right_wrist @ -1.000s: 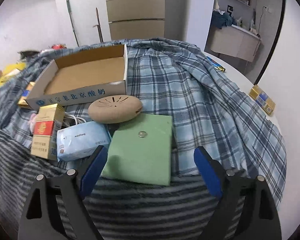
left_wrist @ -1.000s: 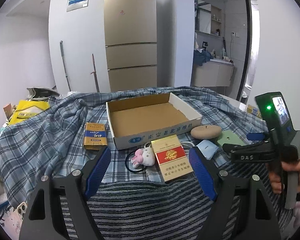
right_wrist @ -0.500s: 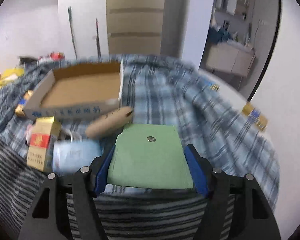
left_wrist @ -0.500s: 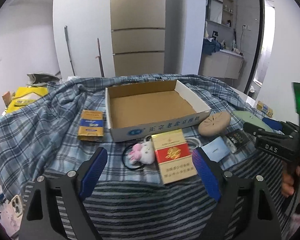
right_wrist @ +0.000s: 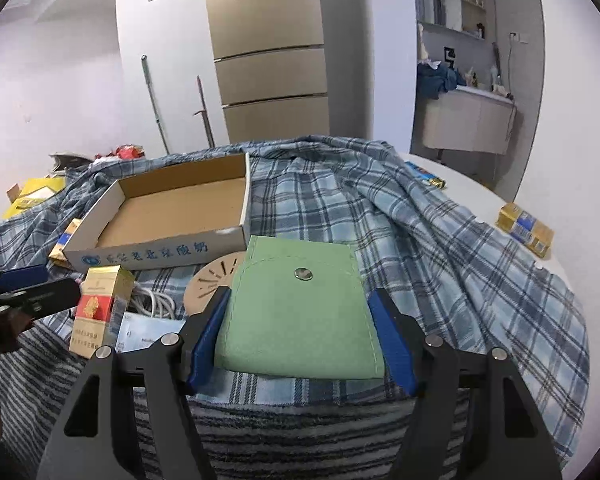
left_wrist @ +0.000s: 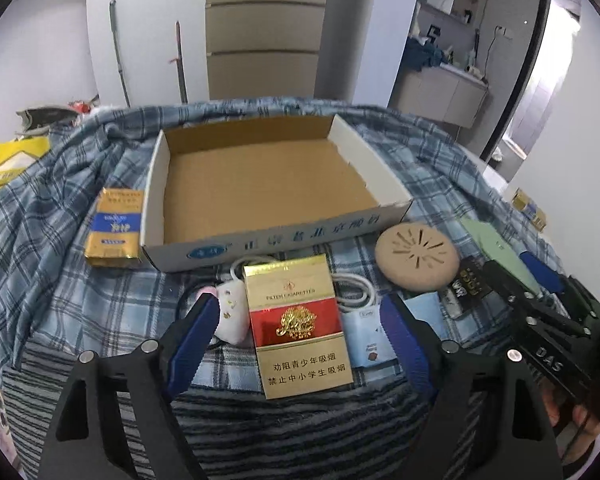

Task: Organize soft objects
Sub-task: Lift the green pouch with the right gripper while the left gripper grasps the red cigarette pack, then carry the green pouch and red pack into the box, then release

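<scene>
My right gripper (right_wrist: 302, 340) is shut on a green felt pouch (right_wrist: 300, 312) with a metal snap and holds it lifted over the table; the pouch also shows in the left wrist view (left_wrist: 500, 248). My left gripper (left_wrist: 300, 340) is open, its fingers on either side of a red and gold cigarette pack (left_wrist: 298, 328). A small white and pink plush toy (left_wrist: 232, 312) lies by the left finger. A blue tissue pack (left_wrist: 366, 332) lies by the right finger. An empty cardboard box (left_wrist: 268, 184) stands behind them.
A tan round disc (left_wrist: 418, 258), a white cable (left_wrist: 352, 288) and a gold and blue pack (left_wrist: 114, 228) lie on the plaid cloth (right_wrist: 420, 232). More gold packs (right_wrist: 524, 230) sit on the white table edge at right. A striped cloth (left_wrist: 300, 432) covers the front.
My right gripper closed on the green pouch and lifted it off the cloth. My left gripper moved forward and down over the cigarette pack.
</scene>
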{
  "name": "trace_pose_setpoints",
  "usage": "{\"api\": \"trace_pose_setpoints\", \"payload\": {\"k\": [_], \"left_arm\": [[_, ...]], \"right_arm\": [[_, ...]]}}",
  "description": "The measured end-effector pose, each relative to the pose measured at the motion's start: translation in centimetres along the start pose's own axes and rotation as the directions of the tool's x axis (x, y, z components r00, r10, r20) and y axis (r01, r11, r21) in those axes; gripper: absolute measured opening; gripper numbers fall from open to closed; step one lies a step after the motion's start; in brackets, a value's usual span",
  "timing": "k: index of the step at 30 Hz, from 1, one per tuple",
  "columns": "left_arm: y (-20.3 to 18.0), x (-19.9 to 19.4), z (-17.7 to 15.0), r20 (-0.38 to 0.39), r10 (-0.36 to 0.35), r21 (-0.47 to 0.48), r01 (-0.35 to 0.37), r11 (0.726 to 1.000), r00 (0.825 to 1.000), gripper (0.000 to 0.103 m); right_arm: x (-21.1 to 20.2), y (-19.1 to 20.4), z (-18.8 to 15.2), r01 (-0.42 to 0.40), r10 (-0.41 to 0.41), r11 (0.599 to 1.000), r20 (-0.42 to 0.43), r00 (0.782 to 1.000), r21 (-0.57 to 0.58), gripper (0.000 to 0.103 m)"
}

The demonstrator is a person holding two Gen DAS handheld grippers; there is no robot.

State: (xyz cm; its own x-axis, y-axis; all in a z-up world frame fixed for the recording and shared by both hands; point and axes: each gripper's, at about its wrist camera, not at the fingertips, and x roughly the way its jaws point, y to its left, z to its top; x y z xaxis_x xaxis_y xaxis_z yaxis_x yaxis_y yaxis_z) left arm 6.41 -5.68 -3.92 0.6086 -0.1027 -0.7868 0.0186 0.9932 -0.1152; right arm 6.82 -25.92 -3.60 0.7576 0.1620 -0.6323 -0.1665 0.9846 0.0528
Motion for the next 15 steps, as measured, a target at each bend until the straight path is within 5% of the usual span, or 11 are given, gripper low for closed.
{"api": "trace_pose_setpoints", "payload": {"k": [3,9,15], "left_arm": [[-0.1,1.3,-0.4,-0.043,0.001,-0.001,-0.001,1.0,0.999,0.084],[0.6,3.7,-1.2,-0.104,-0.013,-0.03,0.01,1.0,0.995,0.062],[0.1,3.1,-1.5,-0.072,-0.01,0.0,0.01,1.0,0.997,0.061]], "right_arm": [[-0.1,0.2,-0.1,-0.008,0.008,1.0,0.004,1.0,-0.01,0.068],[-0.2,0.5,-0.2,-0.017,0.018,0.999,0.006,1.0,-0.03,0.068],[-0.2,0.6,-0.2,-0.017,0.018,0.999,0.004,1.0,-0.033,0.068]]}}
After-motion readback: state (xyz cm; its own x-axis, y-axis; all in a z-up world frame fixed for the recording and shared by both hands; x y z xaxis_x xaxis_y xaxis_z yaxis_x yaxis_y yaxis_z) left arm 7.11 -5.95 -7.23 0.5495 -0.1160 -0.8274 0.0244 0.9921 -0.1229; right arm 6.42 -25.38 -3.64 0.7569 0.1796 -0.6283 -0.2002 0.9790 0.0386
